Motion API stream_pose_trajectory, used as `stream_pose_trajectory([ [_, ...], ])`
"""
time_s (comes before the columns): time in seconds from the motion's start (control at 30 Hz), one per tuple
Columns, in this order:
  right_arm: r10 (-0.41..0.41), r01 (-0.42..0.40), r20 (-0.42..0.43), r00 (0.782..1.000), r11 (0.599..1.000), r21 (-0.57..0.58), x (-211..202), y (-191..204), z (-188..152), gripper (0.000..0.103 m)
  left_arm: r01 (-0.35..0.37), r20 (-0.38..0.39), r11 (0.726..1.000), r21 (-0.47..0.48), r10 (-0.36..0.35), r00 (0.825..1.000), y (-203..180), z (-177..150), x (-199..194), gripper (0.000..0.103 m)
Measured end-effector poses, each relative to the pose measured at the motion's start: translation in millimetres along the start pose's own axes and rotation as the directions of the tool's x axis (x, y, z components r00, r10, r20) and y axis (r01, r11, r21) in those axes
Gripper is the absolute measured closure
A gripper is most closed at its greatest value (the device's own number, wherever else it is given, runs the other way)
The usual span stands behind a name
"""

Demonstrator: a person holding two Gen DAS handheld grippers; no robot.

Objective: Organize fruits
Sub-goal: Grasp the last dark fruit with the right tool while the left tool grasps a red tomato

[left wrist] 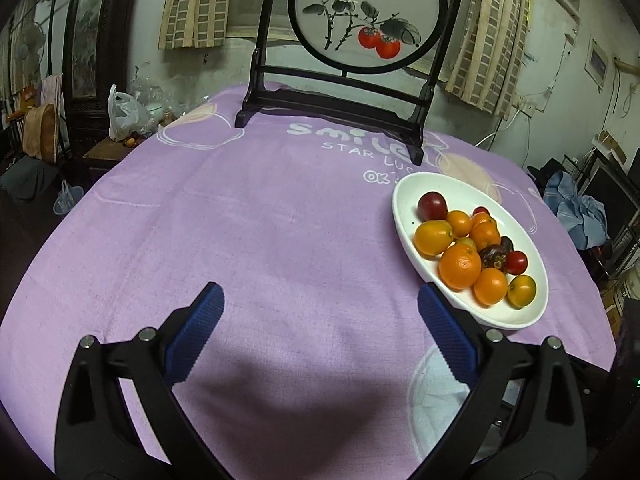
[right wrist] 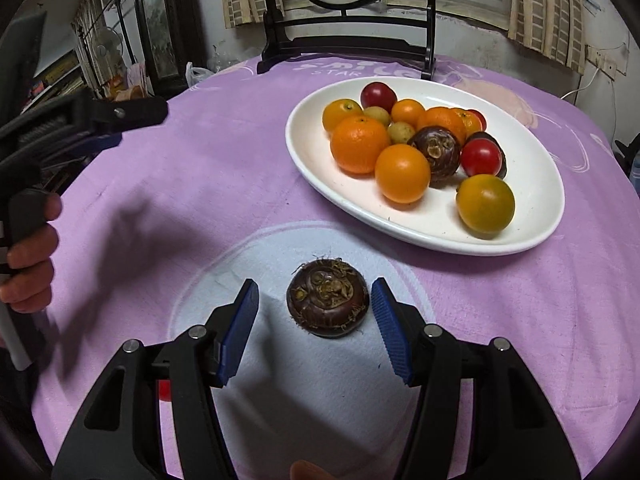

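Left tongs (left wrist: 320, 300) spread wide over purple cloth (left wrist: 260, 220) reading "smile", "STAR", "OK"; fruit plate (left wrist: 404, 216) ahead-right. Right tongs (right wrist: 315, 294) released, flanking untouched water chestnut (right wrist: 327, 298); plate (right wrist: 532, 200) beyond, up-right.

1. A purple cloth (left wrist: 280, 208) printed with white lettering covers the table
2. A dark wooden stand (left wrist: 340, 108) at the far edge of the cloth holds a round painted screen (left wrist: 368, 12) showing two red fruits on leafy stems
3. Checked curtains (left wrist: 196, 4) hang on the wall on both sides of the screen
4. A white plastic bag (left wrist: 124, 114) sits on a low side table left of the cloth
5. A blue garment (left wrist: 580, 212) lies crumpled at the right
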State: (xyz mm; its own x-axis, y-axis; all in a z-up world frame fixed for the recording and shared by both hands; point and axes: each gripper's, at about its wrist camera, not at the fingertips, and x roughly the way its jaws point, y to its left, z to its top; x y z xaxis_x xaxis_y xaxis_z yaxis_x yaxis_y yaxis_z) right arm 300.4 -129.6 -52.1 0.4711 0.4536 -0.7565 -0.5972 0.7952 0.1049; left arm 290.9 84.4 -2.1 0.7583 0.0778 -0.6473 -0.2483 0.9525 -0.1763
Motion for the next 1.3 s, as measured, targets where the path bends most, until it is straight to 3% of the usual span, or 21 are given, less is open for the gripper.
stream_pose_trajectory([
  [0.23, -0.037, 0.037, -0.014, 0.999, 0.999, 0.003, 9, 0, 1, 0.045, 0.008, 0.002, 1.0, 0.012, -0.008, 1.0, -4, -1, -3, 0.004],
  [0.6, -0.081, 0.081, -0.017, 0.997, 0.997, -0.011, 9, 2, 0, 0.06, 0.006, 0.004, 1.0, 0.013, -0.006, 1.0, -4, -3, -4, 0.004],
  [0.7, -0.046, 0.046, -0.008, 0.999, 0.999, -0.004, 3, 0, 1, 0.06, 0.008, -0.005, 1.0, 0.021, -0.008, 1.0, -4, -3, -4, 0.004],
  [0.8, 0.048, -0.051, 0.058, 0.997, 0.997, 0.052, -19, -8, 7, 0.06, 0.088, -0.041, 0.992, 0.085, -0.084, 0.996, -7, -6, -4, 0.004],
  [0.87, 0.066, -0.074, 0.1, 0.993, 0.994, 0.078, -31, -14, 10, 0.06, 0.199, -0.099, 0.962, 0.186, -0.183, 0.978, -17, -16, -7, 0.004],
  [0.97, 0.062, -0.077, 0.124, 0.99, 0.99, 0.114, -39, -23, 12, 0.06, 0.348, -0.184, 0.868, 0.356, -0.3, 0.936, -37, -45, -20, 0.006],
  [1.0, 0.062, -0.078, 0.124, 0.99, 0.989, 0.129, -39, -26, 12, 0.06, 0.389, -0.212, 0.824, 0.412, -0.328, 0.92, -45, -59, -26, 0.011],
  [1.07, 0.06, -0.079, 0.121, 0.991, 0.985, 0.156, -39, -31, 12, 0.06, 0.444, -0.252, 0.777, 0.445, -0.367, 0.895, -51, -76, -31, 0.019],
  [1.13, 0.053, -0.071, 0.116, 0.992, 0.984, 0.162, -38, -32, 11, 0.06, 0.493, -0.298, 0.743, 0.453, -0.395, 0.869, -55, -88, -33, 0.031],
  [1.3, 0.05, -0.068, 0.113, 0.992, 0.984, 0.162, -38, -32, 10, 0.06, 0.525, -0.345, 0.712, 0.467, -0.4, 0.849, -64, -98, -29, 0.046],
])
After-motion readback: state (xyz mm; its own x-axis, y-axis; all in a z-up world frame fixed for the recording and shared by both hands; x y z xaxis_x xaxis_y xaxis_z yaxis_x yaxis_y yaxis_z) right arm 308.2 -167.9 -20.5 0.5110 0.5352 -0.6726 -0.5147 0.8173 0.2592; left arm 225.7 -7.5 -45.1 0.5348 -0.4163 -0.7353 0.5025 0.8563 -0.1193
